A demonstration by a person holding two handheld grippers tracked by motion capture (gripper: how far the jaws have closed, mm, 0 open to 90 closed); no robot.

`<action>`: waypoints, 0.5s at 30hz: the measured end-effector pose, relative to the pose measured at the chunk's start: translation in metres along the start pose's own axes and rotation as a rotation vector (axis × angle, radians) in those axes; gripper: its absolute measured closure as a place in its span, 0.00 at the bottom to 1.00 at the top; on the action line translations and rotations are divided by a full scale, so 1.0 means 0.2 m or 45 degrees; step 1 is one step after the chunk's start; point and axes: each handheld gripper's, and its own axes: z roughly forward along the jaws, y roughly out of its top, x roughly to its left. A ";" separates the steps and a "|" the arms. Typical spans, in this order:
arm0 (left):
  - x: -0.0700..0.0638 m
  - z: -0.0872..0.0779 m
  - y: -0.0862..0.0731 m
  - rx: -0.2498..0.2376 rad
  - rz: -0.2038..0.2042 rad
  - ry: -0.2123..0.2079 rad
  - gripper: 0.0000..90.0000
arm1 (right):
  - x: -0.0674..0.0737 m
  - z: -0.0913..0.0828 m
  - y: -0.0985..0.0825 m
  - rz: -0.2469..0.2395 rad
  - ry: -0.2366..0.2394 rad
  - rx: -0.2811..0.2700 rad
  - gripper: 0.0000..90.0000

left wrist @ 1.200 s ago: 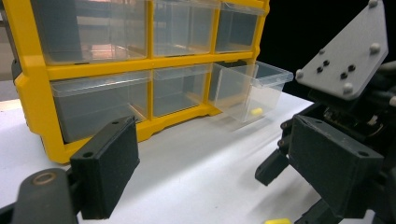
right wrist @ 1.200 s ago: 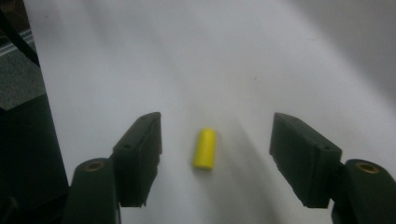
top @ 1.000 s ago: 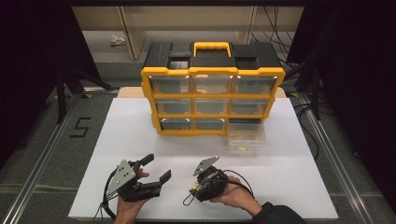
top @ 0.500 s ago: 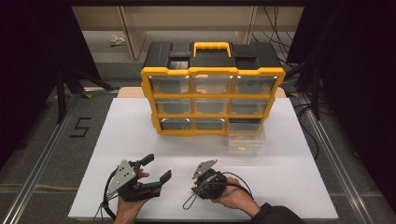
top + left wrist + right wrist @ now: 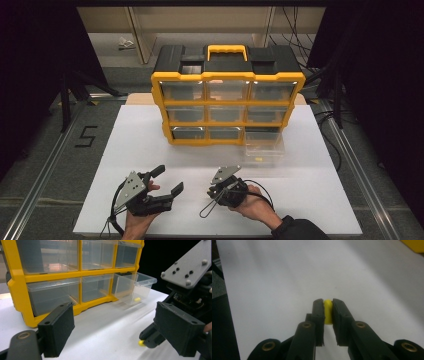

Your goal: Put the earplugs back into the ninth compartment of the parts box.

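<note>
the right gripper view shows what the high view hides: the right gripper point(image 5: 327, 307) is clamped on a small yellow piece point(image 5: 327, 311), pinched between both jaws just above the white tabletop point(image 5: 274, 277). the piece looks oblong, its long axis running along the jaws toward 12 o'clock in that view. from above, the right gripper point(image 5: 212, 196) sits at about 6 o'clock on the table, its tips pointing toward 7 o'clock, the piece itself too small to make out.

the left gripper view catches the piece point(image 5: 141, 342) as a yellow dot under the other gripper's tips, and a second yellow piece point(image 5: 137, 299) lying inside a clear drawer point(image 5: 135, 287) pulled out of the bottom row of the yellow drawer organizer point(image 5: 15, 280). in the high view that drawer point(image 5: 264, 146) projects at the cabinet's lower right.

the left gripper point(image 5: 167, 180) rests at 7 o'clock, jaws spread wide apart, holding nothing.
</note>
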 end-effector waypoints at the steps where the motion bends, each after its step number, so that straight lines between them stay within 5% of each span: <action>1: 0.00 0.00 0.00 0.000 0.001 0.001 0.17 | 0.00 -0.01 0.00 0.000 -0.005 -0.009 0.90; 15: 0.00 0.00 0.00 0.002 0.002 0.003 0.17 | -0.13 -0.20 0.03 0.117 -0.111 -0.234 0.90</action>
